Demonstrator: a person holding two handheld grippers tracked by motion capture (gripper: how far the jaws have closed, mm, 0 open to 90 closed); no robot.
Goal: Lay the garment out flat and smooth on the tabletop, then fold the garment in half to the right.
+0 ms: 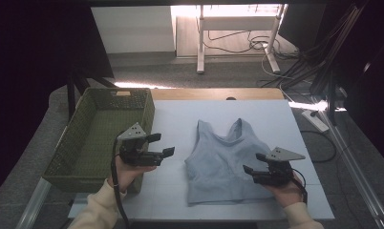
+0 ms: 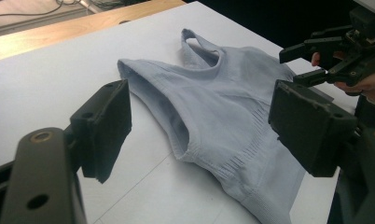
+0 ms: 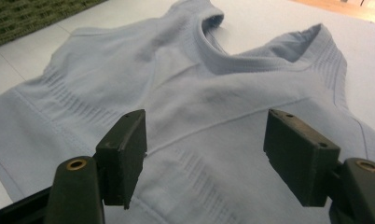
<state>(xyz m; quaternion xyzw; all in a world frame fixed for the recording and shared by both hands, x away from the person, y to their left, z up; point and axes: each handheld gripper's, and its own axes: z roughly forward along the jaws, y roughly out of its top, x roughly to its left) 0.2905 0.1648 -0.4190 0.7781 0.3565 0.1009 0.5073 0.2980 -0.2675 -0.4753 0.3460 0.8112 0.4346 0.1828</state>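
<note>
A light blue sleeveless top (image 1: pixel 226 157) lies flat on the white table (image 1: pixel 176 117), straps pointing away from me. My left gripper (image 1: pixel 163 144) is held open just left of the top's side edge, above the table, with nothing between its pads. In the left gripper view its jaws (image 2: pixel 204 126) frame the top (image 2: pixel 223 112), and the right gripper (image 2: pixel 295 65) shows beyond it. My right gripper (image 1: pixel 253 162) is over the top's lower right part, open and empty. In the right gripper view its pads (image 3: pixel 204 149) stand wide apart above the cloth (image 3: pixel 223 84).
A green woven basket (image 1: pixel 149 114) stands on the table's left side, close behind my left hand; its wall shows in the right gripper view (image 3: pixel 31 18). A wooden strip (image 1: pixel 214 94) runs along the table's far edge. Cables and a desk frame stand on the floor beyond.
</note>
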